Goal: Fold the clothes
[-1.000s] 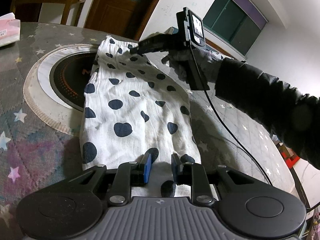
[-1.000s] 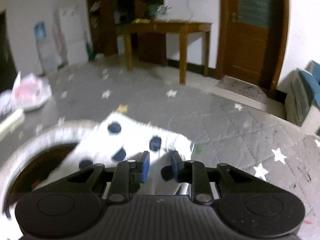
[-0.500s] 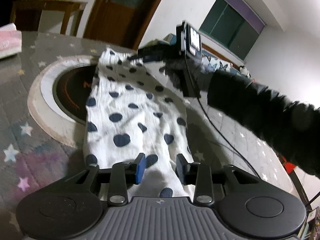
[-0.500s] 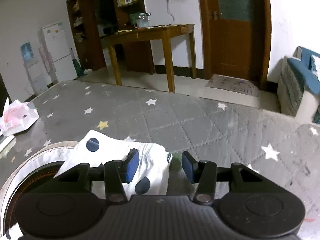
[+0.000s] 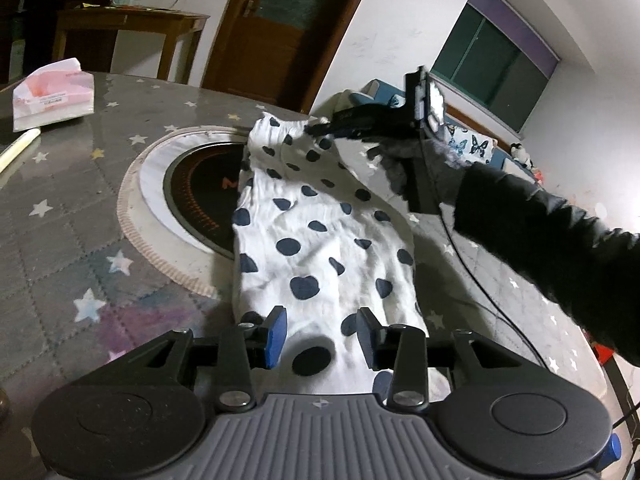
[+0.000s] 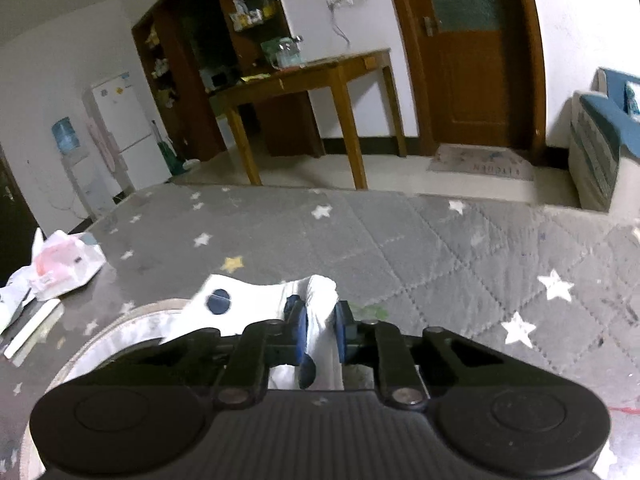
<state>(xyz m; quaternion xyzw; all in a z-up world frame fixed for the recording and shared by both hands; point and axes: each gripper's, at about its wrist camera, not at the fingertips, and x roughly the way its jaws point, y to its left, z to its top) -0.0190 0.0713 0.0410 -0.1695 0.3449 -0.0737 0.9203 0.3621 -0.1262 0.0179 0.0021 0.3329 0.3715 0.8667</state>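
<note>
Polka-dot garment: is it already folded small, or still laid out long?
Still long. The polka-dot garment stretches from the open left gripper to the right gripper, whose closing jaws pinch its far corner.

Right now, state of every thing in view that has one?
polka-dot garment: lying flat on the table, far corner lifted.
right tool: closing, pads pinching a fold of the garment's far corner.
left tool: open, near edge of garment between the pads, not pinched.
tissue pack: lying on the table, apart from the garment.
door: closed.
</note>
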